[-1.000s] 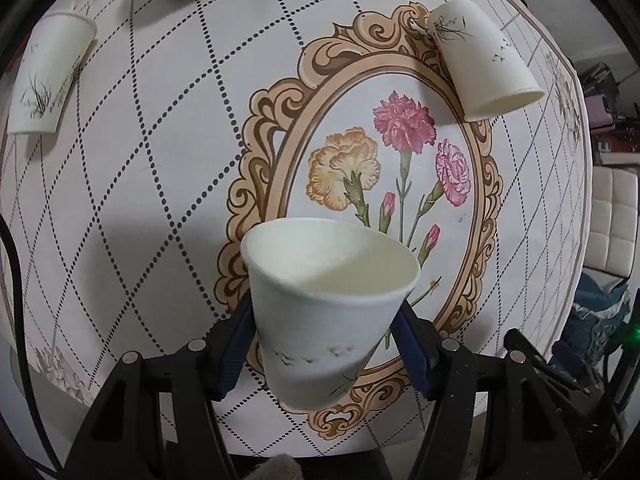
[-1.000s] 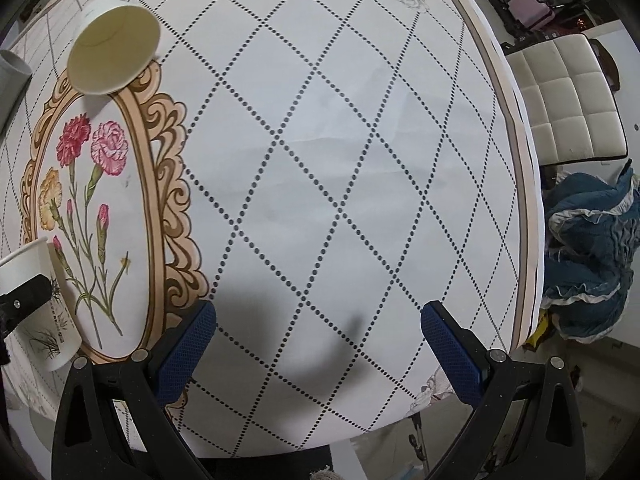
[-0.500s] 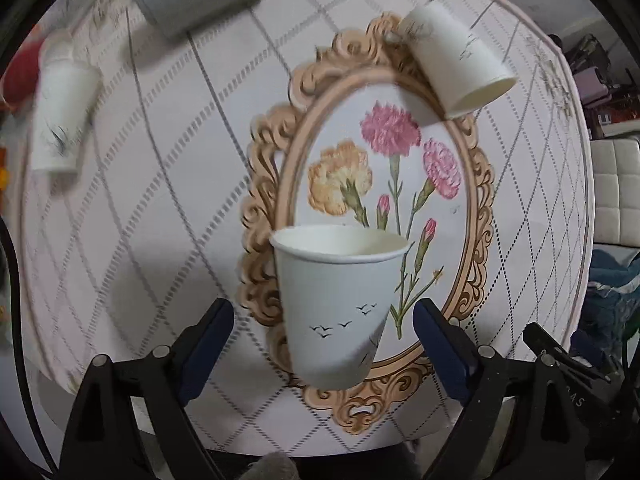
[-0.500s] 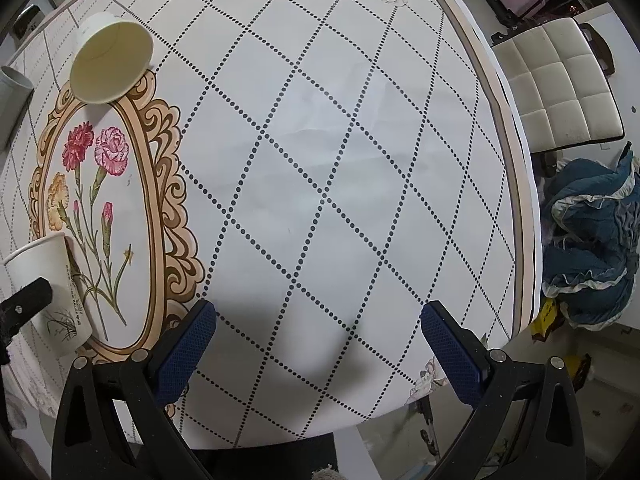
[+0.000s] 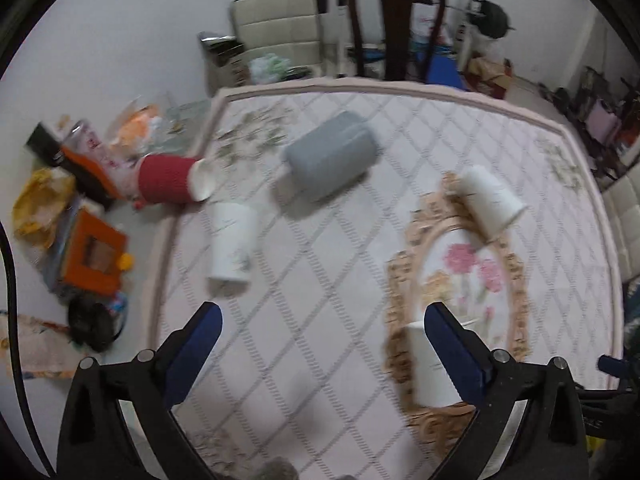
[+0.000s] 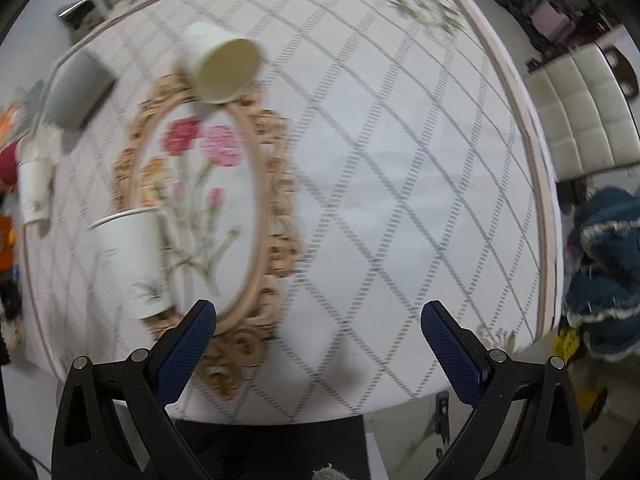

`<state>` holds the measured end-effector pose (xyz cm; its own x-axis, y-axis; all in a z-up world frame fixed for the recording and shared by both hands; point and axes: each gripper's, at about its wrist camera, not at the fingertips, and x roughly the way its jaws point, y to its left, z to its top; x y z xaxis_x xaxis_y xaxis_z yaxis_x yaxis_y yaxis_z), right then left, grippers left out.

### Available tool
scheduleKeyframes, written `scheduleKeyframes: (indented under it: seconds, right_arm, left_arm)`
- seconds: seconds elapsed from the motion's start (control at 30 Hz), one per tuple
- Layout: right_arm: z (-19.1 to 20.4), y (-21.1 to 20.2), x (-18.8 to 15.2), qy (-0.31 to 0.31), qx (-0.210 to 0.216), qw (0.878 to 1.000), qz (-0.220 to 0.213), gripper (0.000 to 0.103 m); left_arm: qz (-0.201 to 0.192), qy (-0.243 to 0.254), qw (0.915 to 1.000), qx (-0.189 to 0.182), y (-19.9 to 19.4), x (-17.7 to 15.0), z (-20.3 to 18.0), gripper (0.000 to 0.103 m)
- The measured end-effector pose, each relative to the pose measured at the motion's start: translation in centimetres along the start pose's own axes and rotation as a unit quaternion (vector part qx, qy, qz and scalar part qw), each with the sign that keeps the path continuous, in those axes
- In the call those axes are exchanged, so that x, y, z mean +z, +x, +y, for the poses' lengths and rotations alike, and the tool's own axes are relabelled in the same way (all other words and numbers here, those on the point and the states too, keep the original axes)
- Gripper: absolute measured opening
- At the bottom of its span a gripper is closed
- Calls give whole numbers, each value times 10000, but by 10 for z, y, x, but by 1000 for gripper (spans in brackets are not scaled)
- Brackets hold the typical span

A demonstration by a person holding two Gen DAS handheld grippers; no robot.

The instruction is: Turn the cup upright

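Both views motion-blurred.

Left gripper (image 5: 320,330): jaws spread wide, nothing between them, raised above the tablecloth (image 5: 340,280). Right gripper (image 6: 318,326): jaws likewise spread wide and empty, positioned over the near edge of the table.

Upright paper cup (image 6: 130,260): stood rim up on the near left part of the floral oval frame (image 6: 256,208), free of both grippers. In the left wrist view, partly hidden behind the right-hand finger of the left gripper.

Second white paper cup (image 6: 220,66): lay on its side at the far end of the oval frame, mouth turned toward the right wrist camera.

Third white paper cup (image 5: 232,246): lay on its side near the left border of the tablecloth, mouth toward the near edge, well apart from the upright cup.

Grey cup (image 5: 330,160): lay on its side toward the far left of the table, between the third cup and the second.

Red cup (image 5: 172,180): lay on its side at the left edge, white mouth pointing inward, just beside the third cup's base.

Assorted clutter (image 5: 80,220) located on the floor off the left edge. Dark wooden chair (image 5: 394,20) located beyond the far edge. Blue fabric (image 6: 600,272) located on the floor off the right side.
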<state>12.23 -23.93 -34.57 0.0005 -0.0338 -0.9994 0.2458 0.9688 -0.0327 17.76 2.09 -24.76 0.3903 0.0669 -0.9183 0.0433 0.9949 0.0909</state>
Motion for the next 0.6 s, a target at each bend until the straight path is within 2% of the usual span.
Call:
scheduleKeyframes:
  seconds: [0.2, 0.4, 0.6]
  right_arm:
    - [65, -6, -2, -530, 168, 9984, -104, 100]
    - [109, 2, -1, -903, 158, 9957, -112, 92]
    - [133, 13, 5, -1022, 221, 9945, -10, 83]
  left_arm:
    - [498, -225, 9967, 594, 30, -36, 42, 103]
    - [1053, -463, 9899, 826, 65, -74, 71, 103]
    - [1424, -581, 9837, 932, 86, -93, 90, 103]
